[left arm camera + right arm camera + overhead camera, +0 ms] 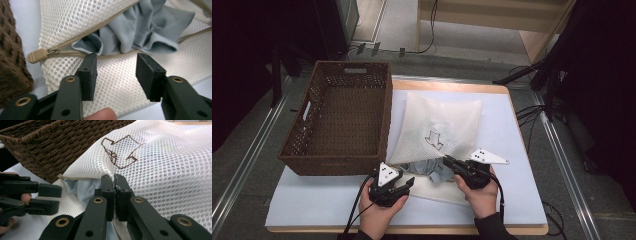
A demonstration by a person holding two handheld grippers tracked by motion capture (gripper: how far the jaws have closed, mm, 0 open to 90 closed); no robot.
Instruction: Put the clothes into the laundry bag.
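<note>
A white mesh laundry bag [442, 125] with a brown printed mark lies on the table, its zipped mouth facing me and open. A grey garment [432, 169] spills out of that mouth [140, 32]. My right gripper [447, 161] is shut on the upper edge of the mesh bag [170, 170] and holds that edge lifted; its jaws [112, 177] meet on the mesh. My left gripper [408, 184] is open just in front of the mouth, jaws apart over the bag's lower layer [120, 80], gripping nothing [116, 58]. The beige zipper pull [37, 54] sits at the mouth's left end.
A brown wicker basket [337, 165] with nothing in it stands to the left of the bag, close beside my left gripper [60, 199]. The pale blue table mat [512, 190] lies bare to the right and along the front edge. Cables and stands surround the table.
</note>
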